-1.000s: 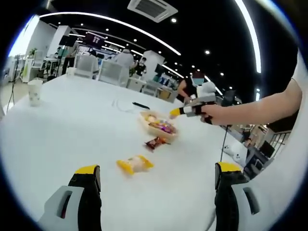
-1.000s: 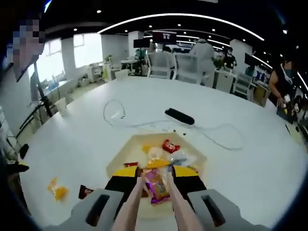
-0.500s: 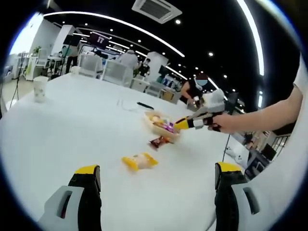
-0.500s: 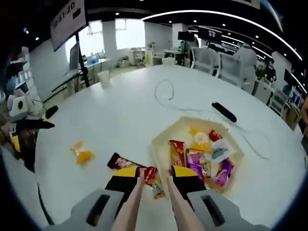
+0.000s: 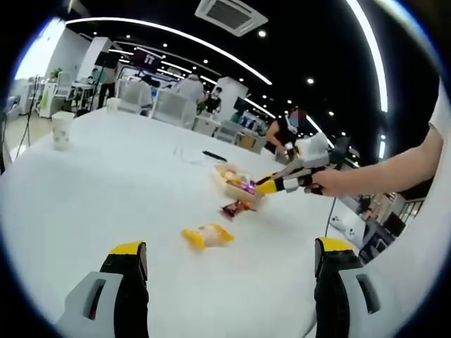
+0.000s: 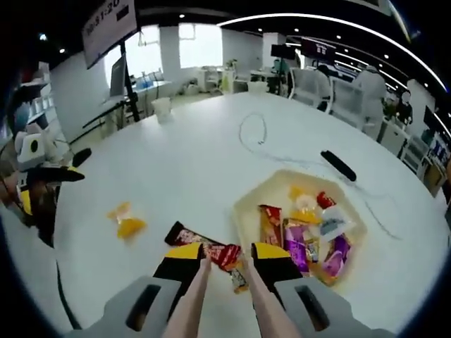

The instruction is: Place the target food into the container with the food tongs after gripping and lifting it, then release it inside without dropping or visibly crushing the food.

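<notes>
My right gripper [image 6: 225, 255] holds the food tongs [image 6: 220, 296] between its yellow-tipped jaws, squeezed on the two tan arms, whose ends meet at the red-wrapped snack [image 6: 224, 253] lying on the white table [image 6: 197, 169]. I cannot tell whether the tong tips actually pinch that wrapper or only touch it. The snack lies just outside the near rim of the cream hexagonal container [image 6: 248, 211], which already holds red, purple and yellow packets. A dark brown packet [image 6: 182, 235] lies touching the snack on its other side, and a yellow packet [image 6: 127, 227] sits farther off, well apart. A black cable [image 6: 257, 134] loops beyond the container. My left gripper [image 5: 229, 271] hangs over the near table edge, jaws spread wide with nothing between them
</notes>
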Available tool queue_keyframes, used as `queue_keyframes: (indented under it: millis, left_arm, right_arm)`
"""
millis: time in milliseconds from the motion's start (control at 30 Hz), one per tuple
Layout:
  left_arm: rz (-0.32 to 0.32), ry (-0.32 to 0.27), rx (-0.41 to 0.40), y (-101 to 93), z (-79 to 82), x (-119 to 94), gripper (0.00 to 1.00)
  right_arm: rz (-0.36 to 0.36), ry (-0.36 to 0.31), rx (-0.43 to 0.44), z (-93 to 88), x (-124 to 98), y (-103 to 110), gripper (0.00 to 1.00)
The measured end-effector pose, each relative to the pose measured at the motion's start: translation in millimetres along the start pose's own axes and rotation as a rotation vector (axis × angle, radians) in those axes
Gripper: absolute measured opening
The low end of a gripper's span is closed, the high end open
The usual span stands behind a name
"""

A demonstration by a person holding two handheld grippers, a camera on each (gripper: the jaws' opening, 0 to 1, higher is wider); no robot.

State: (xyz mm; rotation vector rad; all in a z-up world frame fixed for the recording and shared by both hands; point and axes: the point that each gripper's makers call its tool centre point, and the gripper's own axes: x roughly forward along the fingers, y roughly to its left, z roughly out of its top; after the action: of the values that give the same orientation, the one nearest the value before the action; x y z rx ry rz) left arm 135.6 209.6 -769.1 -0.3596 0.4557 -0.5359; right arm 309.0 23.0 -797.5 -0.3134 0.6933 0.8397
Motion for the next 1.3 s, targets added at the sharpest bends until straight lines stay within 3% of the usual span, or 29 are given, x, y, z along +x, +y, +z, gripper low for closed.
queue_keyframes:
  millis: [333,700,967,1300]
  left_arm:
    - [0.002,-0.012,0.021,0.0,8.2,-4,0.99]
    - [0.021,-0.012,0.024,5.8,2.2,-18,0.99]
    - [0.038,-0.038,0.014,14.9,4.5,-23,0.99]
    - [-0.021,-0.060,0.025,4.4,7.8,-22,0.99]
  right_arm:
    - [0.060,0.001,-0.020,0.2,8,29,0.27]
    - [0.099,-0.056,0.003,16.4,4,55,0.27]
    - [0.149,-0.063,-0.009,20.8,8,88,0.28]
    - [0.240,-0.089,0.009,27.5,21,134,0.28]
